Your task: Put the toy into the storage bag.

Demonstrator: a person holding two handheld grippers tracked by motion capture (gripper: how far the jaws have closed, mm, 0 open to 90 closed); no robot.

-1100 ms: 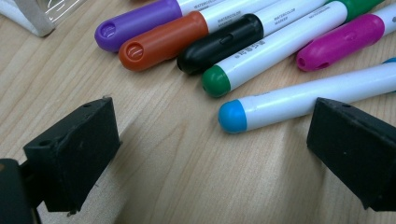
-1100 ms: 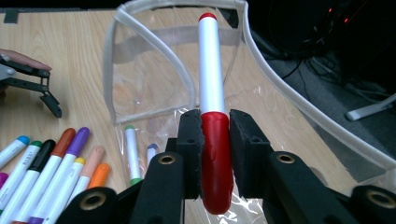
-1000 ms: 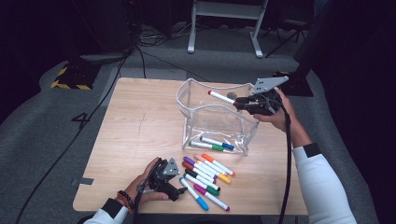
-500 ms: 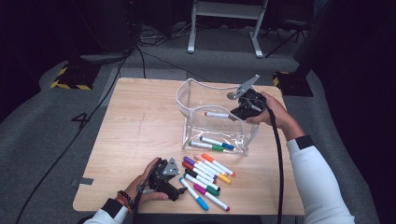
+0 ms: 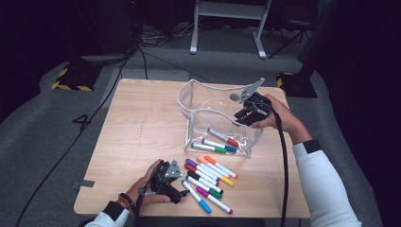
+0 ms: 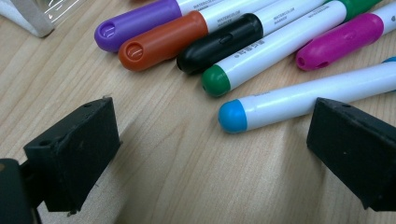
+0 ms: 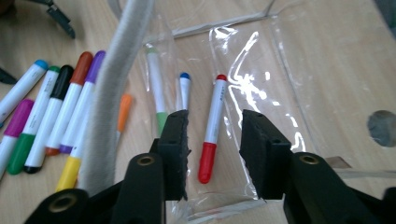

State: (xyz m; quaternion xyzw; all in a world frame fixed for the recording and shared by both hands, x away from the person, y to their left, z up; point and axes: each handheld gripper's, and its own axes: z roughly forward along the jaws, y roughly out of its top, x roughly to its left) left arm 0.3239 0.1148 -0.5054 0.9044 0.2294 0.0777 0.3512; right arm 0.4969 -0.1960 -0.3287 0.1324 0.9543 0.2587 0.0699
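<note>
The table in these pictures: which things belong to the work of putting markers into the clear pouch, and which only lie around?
Belonging to the work:
- clear pouch
- red marker, lying in the pouch under the open right gripper
- loose markers on the table
- left gripper, open beside them

Only lying around:
- cables on the floor
- metal stand behind the table

Bright table, dark surroundings, plastic glare

Blue marker (image 6: 299, 100) barrel partly behind left gripper's fingers (image 6: 355, 156).
</note>
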